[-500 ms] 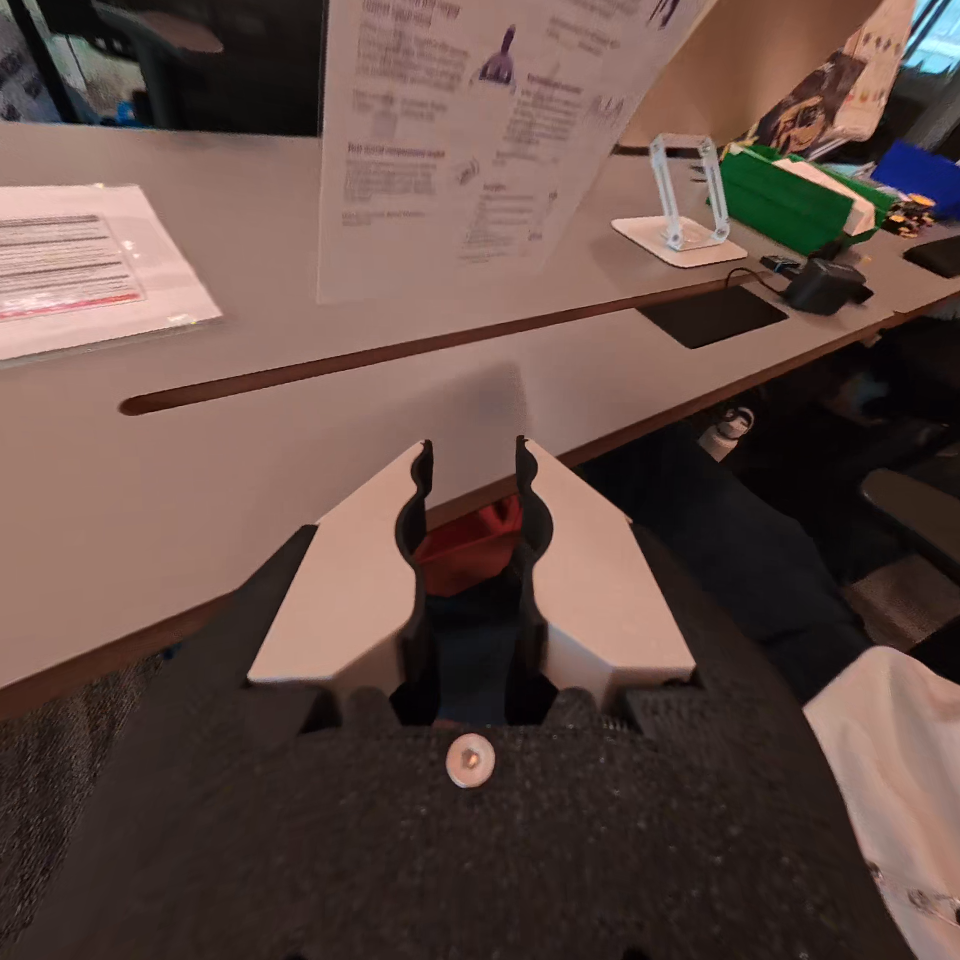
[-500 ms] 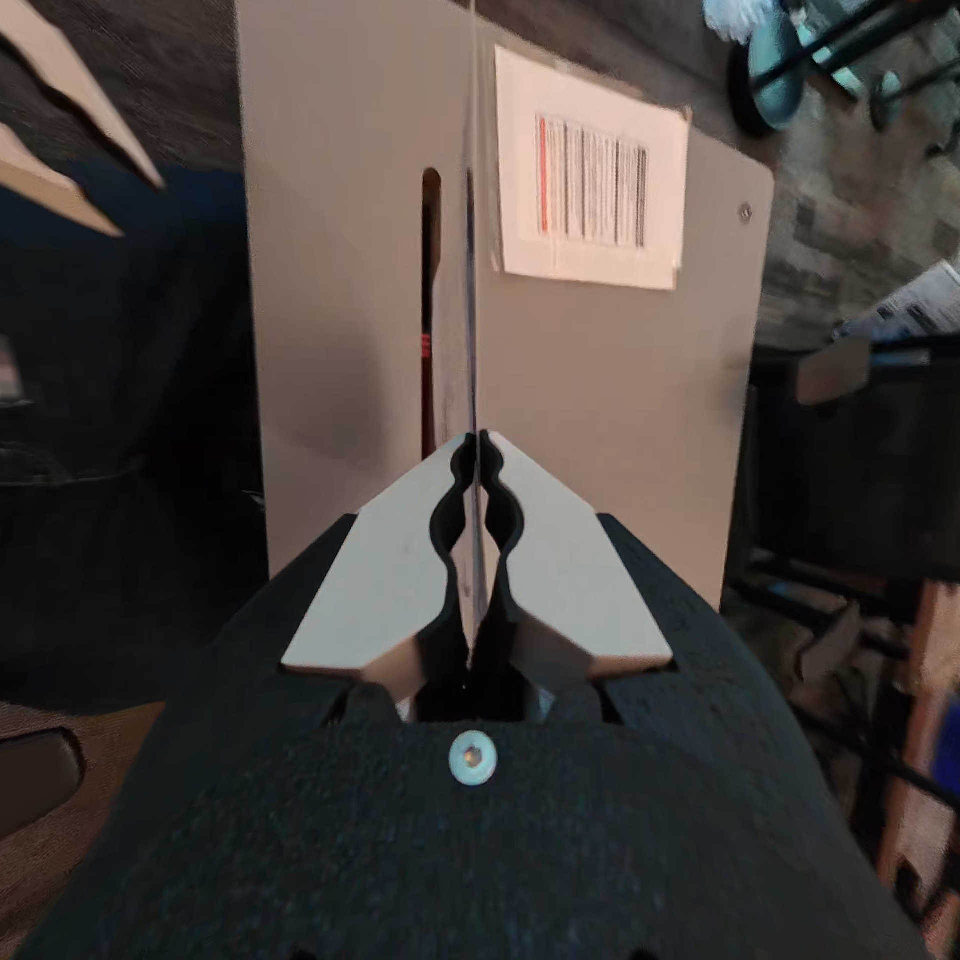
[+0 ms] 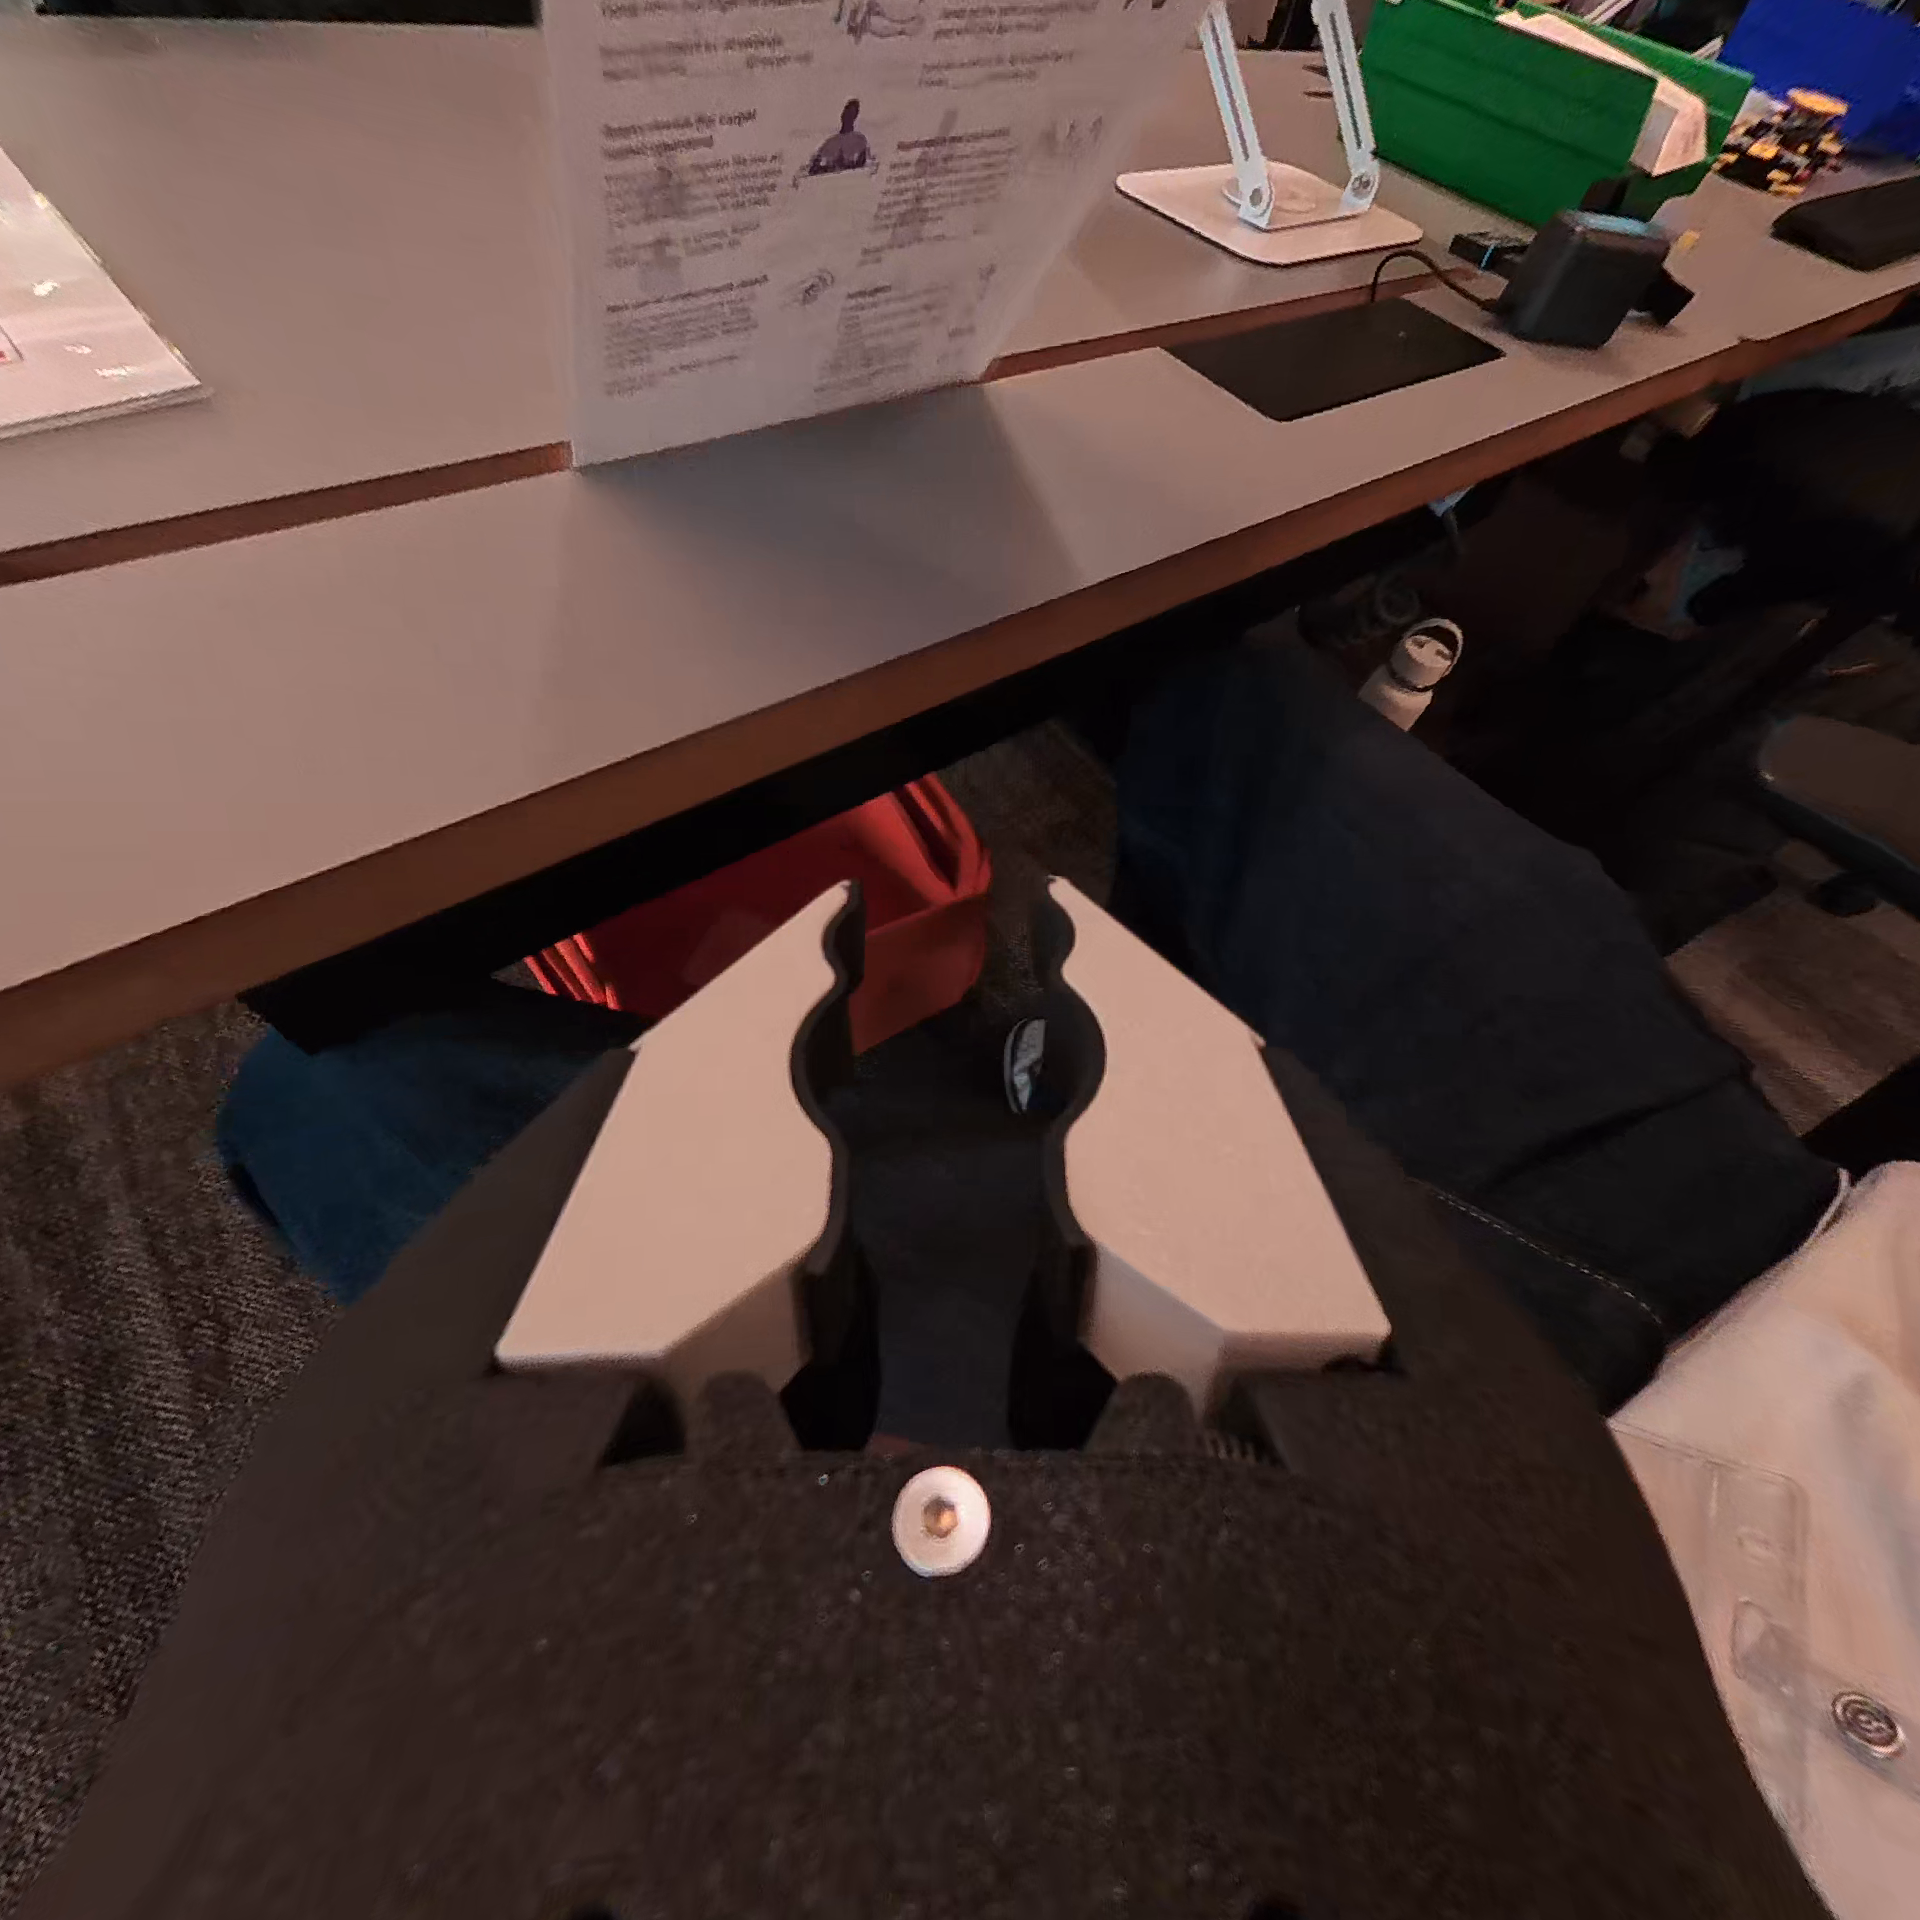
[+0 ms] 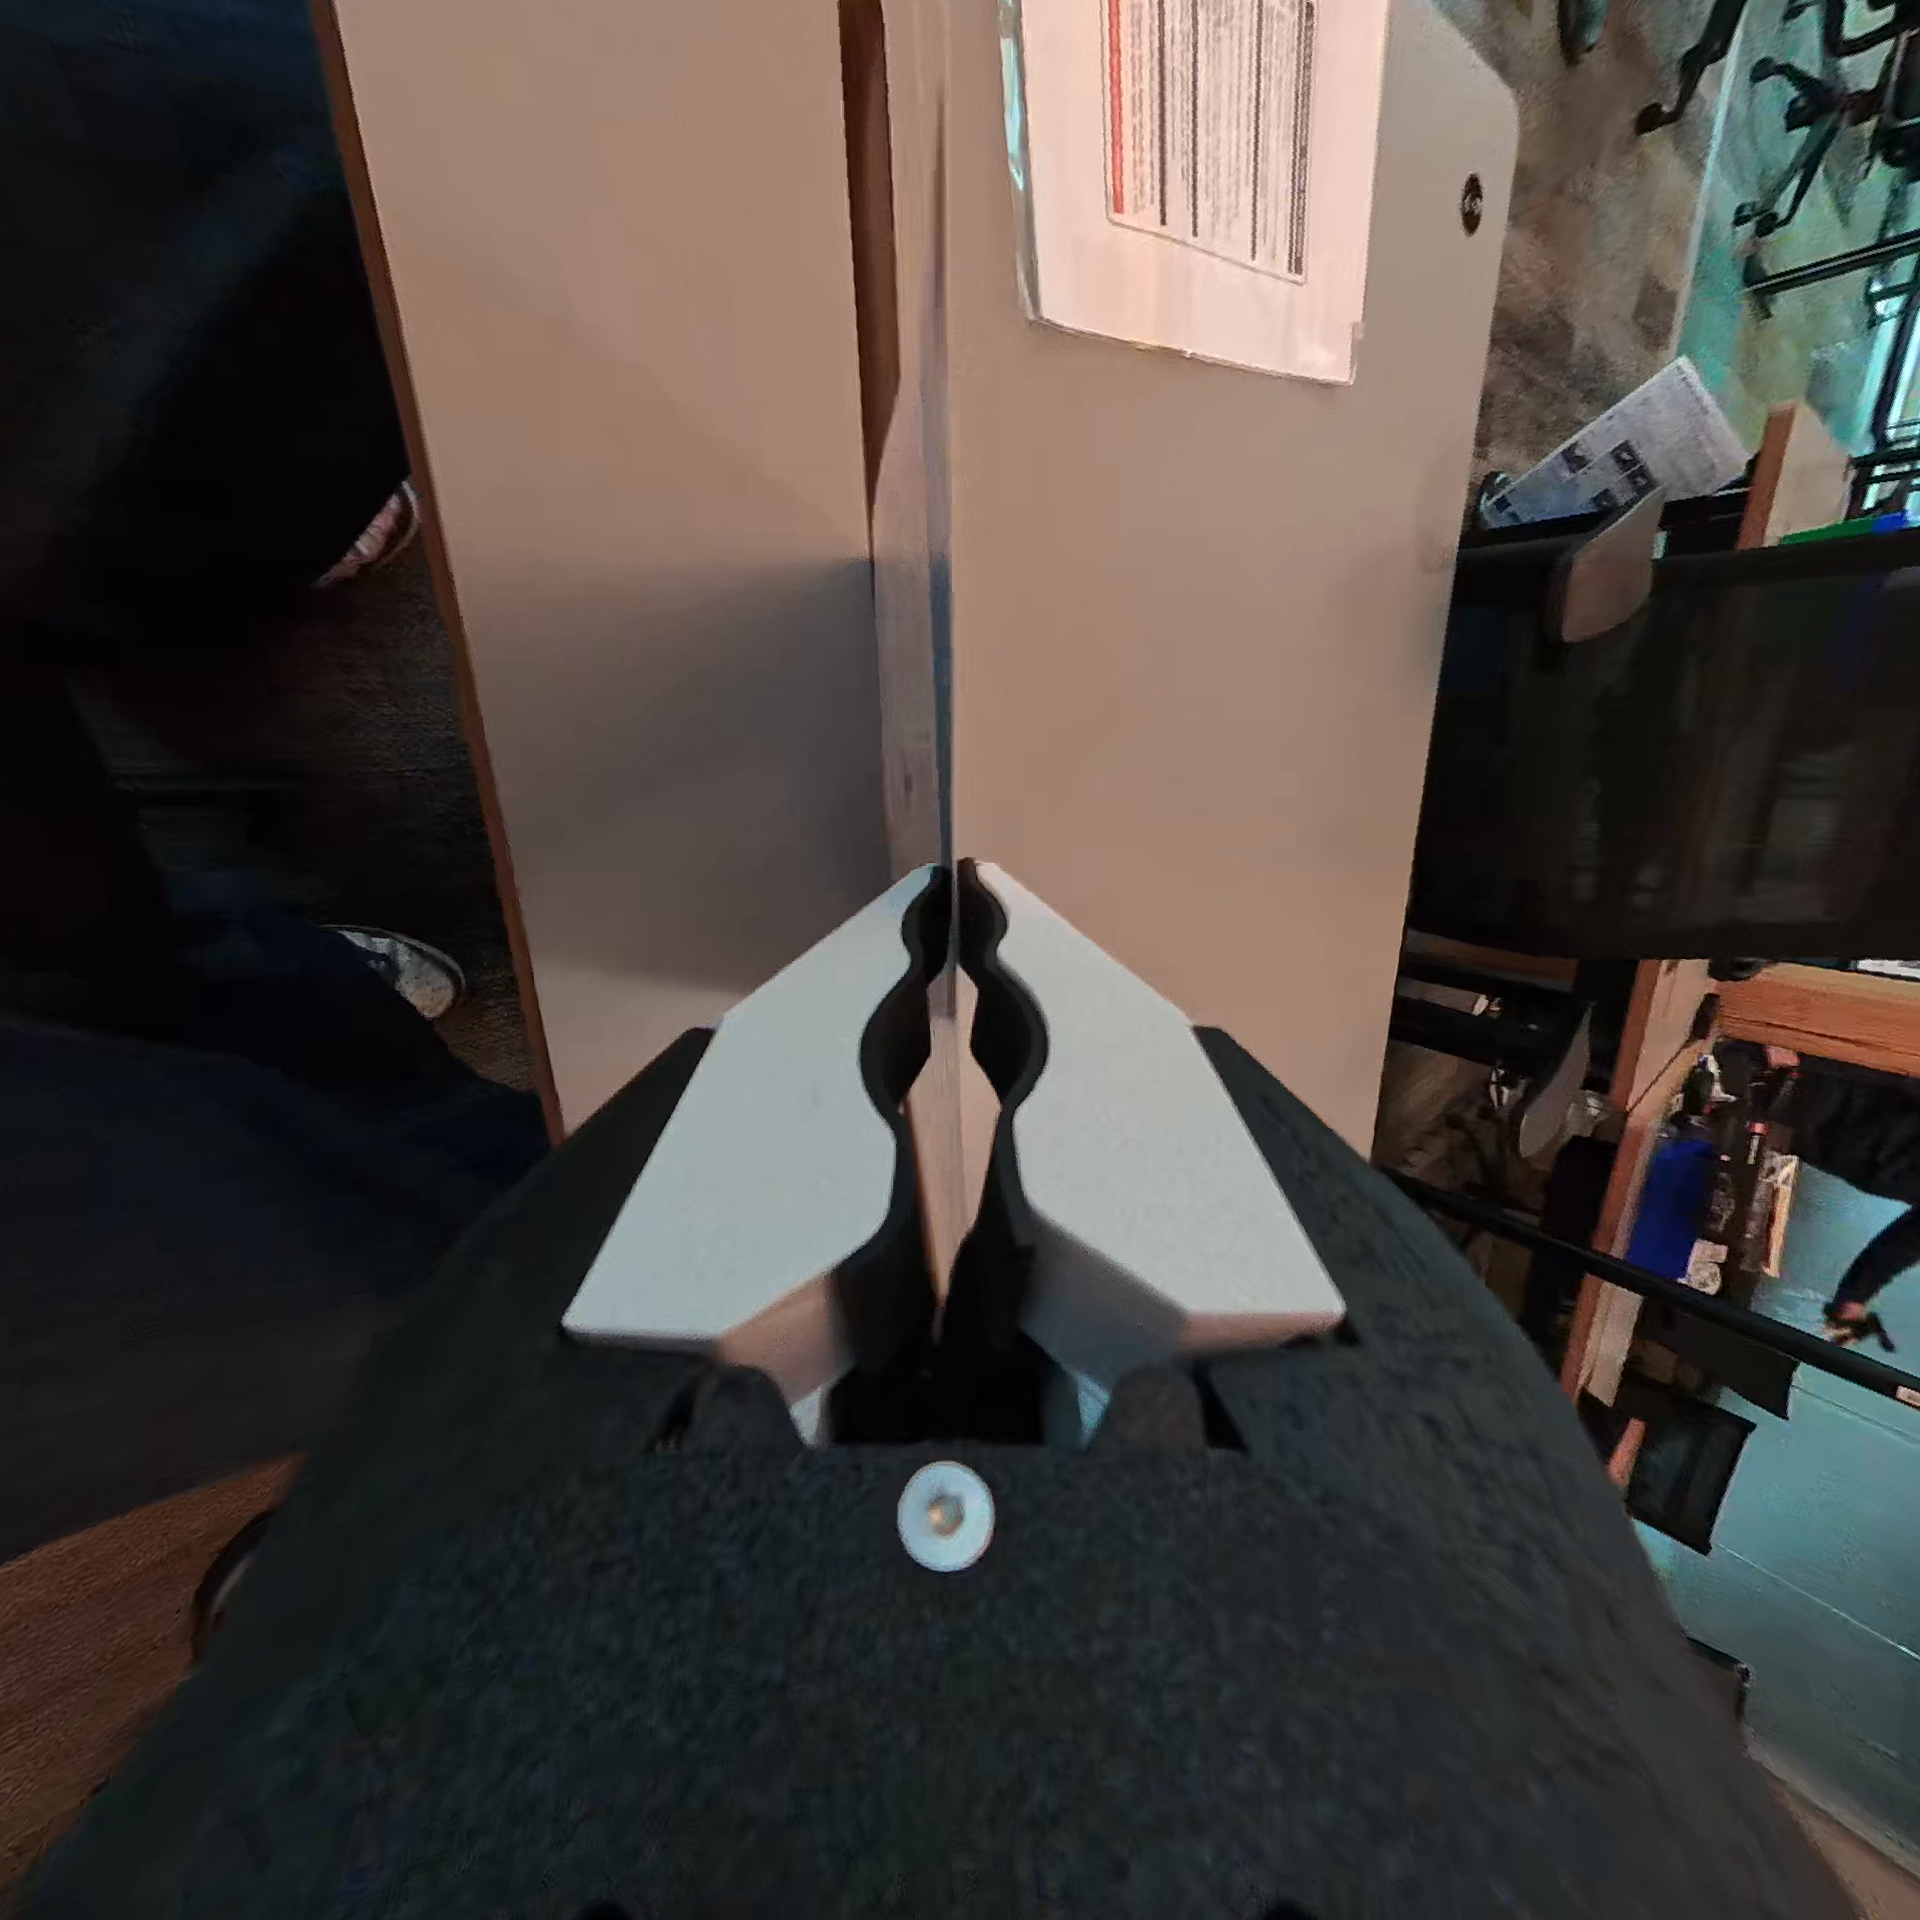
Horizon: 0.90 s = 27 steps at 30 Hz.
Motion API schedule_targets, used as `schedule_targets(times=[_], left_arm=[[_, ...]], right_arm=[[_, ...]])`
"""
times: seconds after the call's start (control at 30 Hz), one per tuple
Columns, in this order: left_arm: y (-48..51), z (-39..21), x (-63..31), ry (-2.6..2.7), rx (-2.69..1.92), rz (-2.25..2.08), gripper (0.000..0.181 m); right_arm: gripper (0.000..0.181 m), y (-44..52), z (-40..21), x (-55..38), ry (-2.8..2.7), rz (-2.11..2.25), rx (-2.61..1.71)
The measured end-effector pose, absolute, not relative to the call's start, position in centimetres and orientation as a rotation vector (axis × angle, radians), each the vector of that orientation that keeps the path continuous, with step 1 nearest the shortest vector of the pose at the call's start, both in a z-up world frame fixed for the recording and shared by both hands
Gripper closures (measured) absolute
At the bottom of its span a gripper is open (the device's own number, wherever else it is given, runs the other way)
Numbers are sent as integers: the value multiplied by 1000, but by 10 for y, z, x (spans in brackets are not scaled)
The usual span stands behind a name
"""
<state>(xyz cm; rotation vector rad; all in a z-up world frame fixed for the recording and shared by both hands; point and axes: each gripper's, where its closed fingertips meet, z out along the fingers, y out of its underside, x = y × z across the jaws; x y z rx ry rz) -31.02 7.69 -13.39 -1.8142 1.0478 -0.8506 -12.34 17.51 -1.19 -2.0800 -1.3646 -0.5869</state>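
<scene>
Right gripper [image 4: 951, 868] pinches a printed sheet [image 3: 831, 208] edge-on, its lower edge meeting the grey desk [image 3: 416, 644] at the long slot; left gripper [image 3: 951, 904] spread, empty, off the desk's front edge above a red bag [image 3: 914, 914].

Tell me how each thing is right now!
left tongs: open, empty, off the desk's edge.
right tongs: shut on printed sheet.
printed sheet: held upright, bottom edge at the desk slot.
laminated page: lying flat.
white stand: standing upright.
desk: level.
</scene>
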Motion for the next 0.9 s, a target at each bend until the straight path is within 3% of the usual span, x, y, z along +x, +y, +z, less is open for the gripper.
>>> schedule_targets(times=[0.53,0.9], left_arm=[[68,-129,-314,1076,-1778,-827,149],[126,-100,-332,871,-1722,-661,150]], right_arm=[[181,197,-65,-116,-1344,-456,-2132],[181,199,-88,-111,-1314,-400,-2137]])
